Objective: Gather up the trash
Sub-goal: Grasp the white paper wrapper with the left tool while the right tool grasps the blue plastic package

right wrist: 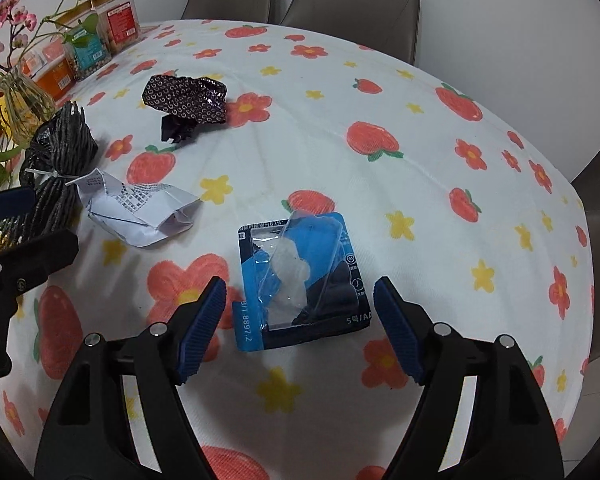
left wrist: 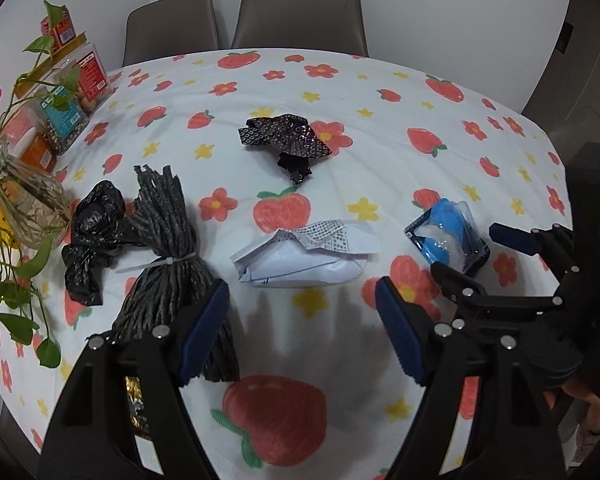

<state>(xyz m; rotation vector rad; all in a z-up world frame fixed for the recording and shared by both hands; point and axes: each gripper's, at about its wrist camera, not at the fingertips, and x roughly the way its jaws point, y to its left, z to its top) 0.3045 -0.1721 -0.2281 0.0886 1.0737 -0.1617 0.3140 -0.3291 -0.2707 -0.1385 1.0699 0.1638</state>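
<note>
5 pieces of trash lay on the flowered tablecloth (right wrist: 380, 208), none of them held. Nearest the right gripper (right wrist: 300, 328) was the blue blister pack (right wrist: 300, 272), flat on the cloth with its near edge lying between the 2 wide-spread fingers, neither pad touching it. The left gripper (left wrist: 302, 332) hung equally wide just short of the crumpled white paper package (left wrist: 304, 258), which sat toward the table's near edge, its gap showing only bare cloth. Left of that package lay the bundle of dark twine (left wrist: 168, 248), cinched by a white zip tie, its near end hidden behind the left finger. Just beside it, toward the table's left edge, sat the black plastic bag (left wrist: 92, 236), knotted and glossy. Farther in, near the table's middle and well apart from both grippers, lay the dark patterned wrapper (left wrist: 288, 140), crinkled and shiny.

The pack's clear plastic bubble was torn and crumpled, and its print was too small to read fully. Along the left edge stood a glass vase (left wrist: 24, 208) of trailing leaves and clear food jars (right wrist: 96, 40), partly cut off by the fisheye rim. 2 grey chairs (left wrist: 300, 16) stood beyond the far edge.
</note>
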